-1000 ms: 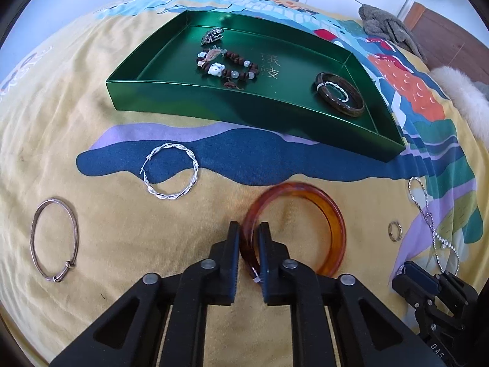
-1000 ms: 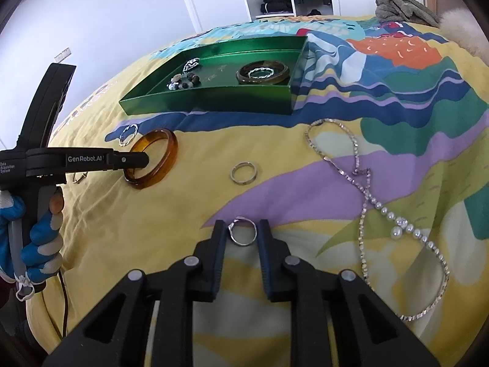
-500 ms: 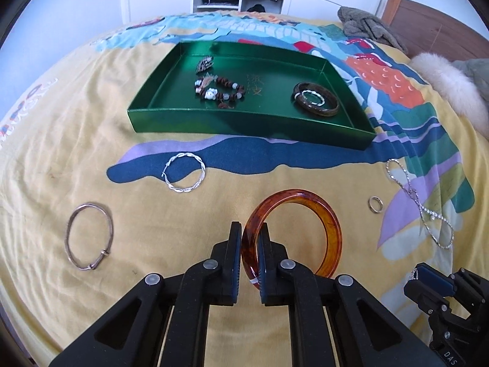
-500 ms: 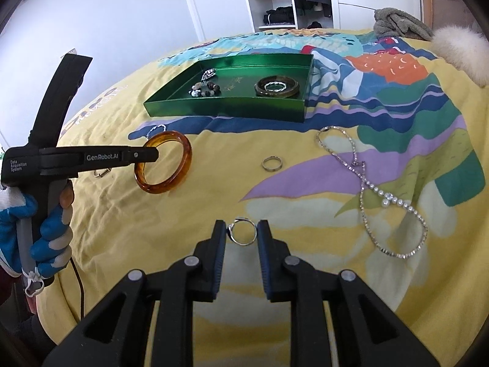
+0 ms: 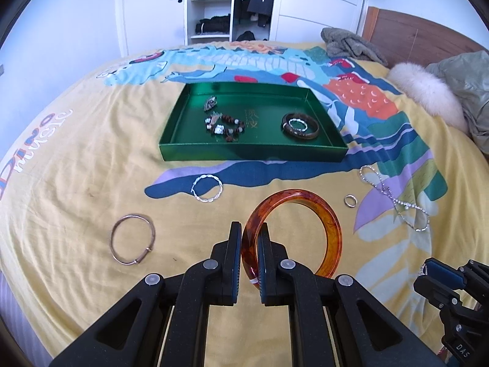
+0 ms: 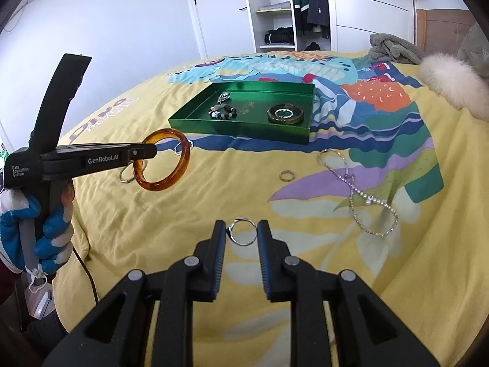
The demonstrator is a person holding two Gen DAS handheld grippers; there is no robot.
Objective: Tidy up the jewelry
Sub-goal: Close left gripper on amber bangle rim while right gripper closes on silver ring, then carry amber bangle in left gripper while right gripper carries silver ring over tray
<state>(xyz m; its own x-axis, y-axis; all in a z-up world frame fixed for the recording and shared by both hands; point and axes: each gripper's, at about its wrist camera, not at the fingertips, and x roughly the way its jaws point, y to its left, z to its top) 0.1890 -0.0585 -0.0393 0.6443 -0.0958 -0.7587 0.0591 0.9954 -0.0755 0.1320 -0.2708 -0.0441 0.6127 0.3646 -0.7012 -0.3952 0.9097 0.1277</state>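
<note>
My left gripper [image 5: 250,229] is shut on an amber bangle [image 5: 331,229] and holds it up above the bedspread; it also shows in the right wrist view [image 6: 171,180]. My right gripper [image 6: 242,227] is shut on a small silver ring [image 6: 243,235], lifted off the bed. The green tray [image 5: 253,153] sits ahead on the bed and holds a beaded bracelet [image 5: 226,127], a brooch [image 5: 211,103] and a dark bangle [image 5: 301,125] with a silver ring inside it.
On the yellow bedspread lie a twisted silver bangle [image 5: 206,187], a thin copper bangle [image 5: 132,238], a small ring [image 5: 350,200] and a rhinestone and pearl necklace [image 5: 394,202]. Clothes and a fur pillow [image 5: 424,91] lie at the far right.
Both grippers have lifted upward from the bed with their pieces held. The amber bangle now hangs in the air; the tray looks farther and smaller.
</note>
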